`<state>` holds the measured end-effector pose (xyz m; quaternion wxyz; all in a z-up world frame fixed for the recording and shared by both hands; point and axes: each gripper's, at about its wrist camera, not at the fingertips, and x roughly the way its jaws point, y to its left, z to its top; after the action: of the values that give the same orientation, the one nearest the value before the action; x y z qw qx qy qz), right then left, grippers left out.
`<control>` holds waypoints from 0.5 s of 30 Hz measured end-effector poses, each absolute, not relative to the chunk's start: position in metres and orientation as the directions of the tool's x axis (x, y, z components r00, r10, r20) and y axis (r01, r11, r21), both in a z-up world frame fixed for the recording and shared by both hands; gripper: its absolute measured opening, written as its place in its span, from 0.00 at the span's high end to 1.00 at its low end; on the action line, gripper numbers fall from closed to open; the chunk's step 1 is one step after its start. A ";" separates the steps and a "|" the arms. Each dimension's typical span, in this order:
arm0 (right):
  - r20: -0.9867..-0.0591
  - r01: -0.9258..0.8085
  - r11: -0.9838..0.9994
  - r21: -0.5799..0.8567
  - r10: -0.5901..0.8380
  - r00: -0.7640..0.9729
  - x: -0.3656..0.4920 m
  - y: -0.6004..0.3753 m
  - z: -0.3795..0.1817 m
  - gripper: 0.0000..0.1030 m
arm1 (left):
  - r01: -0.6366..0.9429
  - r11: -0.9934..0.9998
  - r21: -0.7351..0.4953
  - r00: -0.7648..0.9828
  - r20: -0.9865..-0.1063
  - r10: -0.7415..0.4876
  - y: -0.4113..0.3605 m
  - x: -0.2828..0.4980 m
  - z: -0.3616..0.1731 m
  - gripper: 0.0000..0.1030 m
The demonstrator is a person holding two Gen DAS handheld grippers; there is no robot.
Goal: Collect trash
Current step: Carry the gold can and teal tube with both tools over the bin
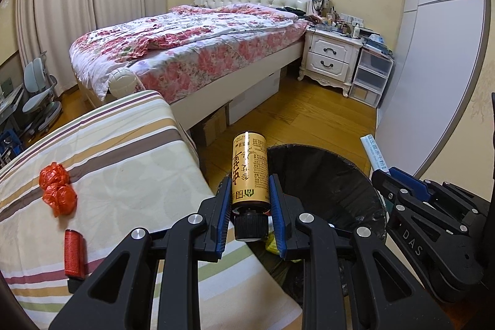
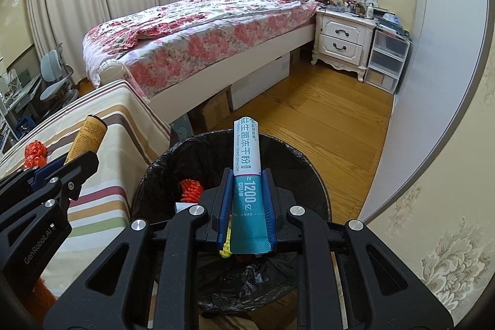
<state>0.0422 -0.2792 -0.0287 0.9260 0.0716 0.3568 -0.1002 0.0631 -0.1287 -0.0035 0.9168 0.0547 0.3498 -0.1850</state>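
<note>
Jaws, left: left gripper clamps tight on a gold bottle, pads on its lower body just above the black cap, base pointing away.
Jaws, right: right gripper pinches a teal-and-white packet around its lower half, white end sticking out ahead.
Bin: black-lined trash bin sits on the wood floor, hard against the striped bench.
Bottle position: it hangs over the bin's near-left rim, beside the bench's right edge.
Packet position: right over the bin's mouth, ready to go by my read!
Bottle handling: rigid, smooth, probably slippery; a mid-body grip looks safest.
Packet handling: light, soft, crushable; hold it near the middle.
Inside the bin: something orange and bristly plus yellow scraps.
Left on the bench: red crumpled wrappers and a red ribbed cylinder near the left edge.
</note>
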 end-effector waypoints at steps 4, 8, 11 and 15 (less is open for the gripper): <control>-0.679 0.245 0.967 0.068 -0.135 0.721 0.045 -0.287 -0.032 0.82 | 0.374 0.927 -0.023 0.682 -0.671 -0.291 -0.137 0.073 -0.011 0.76; -0.688 0.253 0.964 0.076 -0.133 0.713 0.049 -0.292 -0.038 0.82 | 0.374 0.927 -0.012 0.673 -0.684 -0.280 -0.144 0.079 -0.020 0.76; -0.697 0.256 0.964 0.079 -0.130 0.705 0.053 -0.294 -0.044 0.81 | 0.377 0.926 -0.001 0.670 -0.690 -0.274 -0.150 0.081 -0.025 0.76; -0.706 0.257 0.963 0.081 -0.127 0.697 0.058 -0.298 -0.049 0.81 | 0.377 0.926 0.001 0.660 -0.702 -0.268 -0.154 0.084 -0.031 0.76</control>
<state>0.0575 -0.2977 -0.0492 0.9170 0.0869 0.3749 -0.1049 0.0842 -0.1537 -0.0312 0.9080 0.0734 0.3723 -0.1774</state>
